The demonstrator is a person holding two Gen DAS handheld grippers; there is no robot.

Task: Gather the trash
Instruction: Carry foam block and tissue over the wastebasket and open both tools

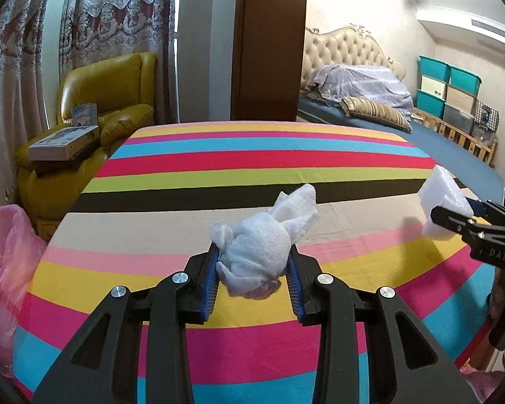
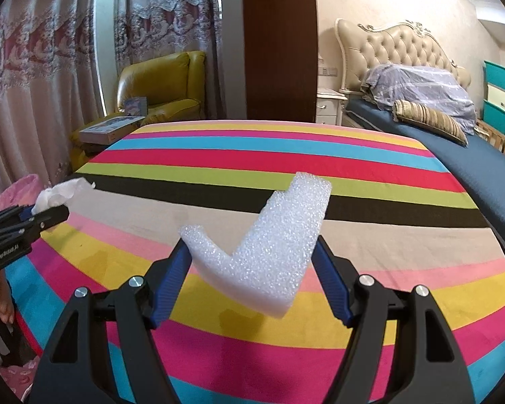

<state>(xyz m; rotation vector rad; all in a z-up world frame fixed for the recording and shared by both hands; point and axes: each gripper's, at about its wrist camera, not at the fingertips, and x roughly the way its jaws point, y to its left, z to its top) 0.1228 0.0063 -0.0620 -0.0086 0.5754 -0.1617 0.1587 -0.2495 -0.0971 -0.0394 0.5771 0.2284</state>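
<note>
The left hand-held gripper [image 1: 252,269] is clenched on a soft, light, crumpled white tissue wad [image 1: 266,239], gripped mid-bulk, while the right hand-held gripper [image 2: 252,269] squeezes a springy, featherweight L-shaped white foam piece [image 2: 272,239] across its thick corner.

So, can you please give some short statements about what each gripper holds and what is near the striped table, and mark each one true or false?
1. The left gripper is shut on a crumpled white tissue. True.
2. The right gripper is empty. False: it grips an L-shaped white foam piece.
3. A pink plastic bag shows at the left edge of the striped tablecloth. True.
4. The yellow leather armchair has nothing on it. False: flat cardboard boxes lie on it.
</note>
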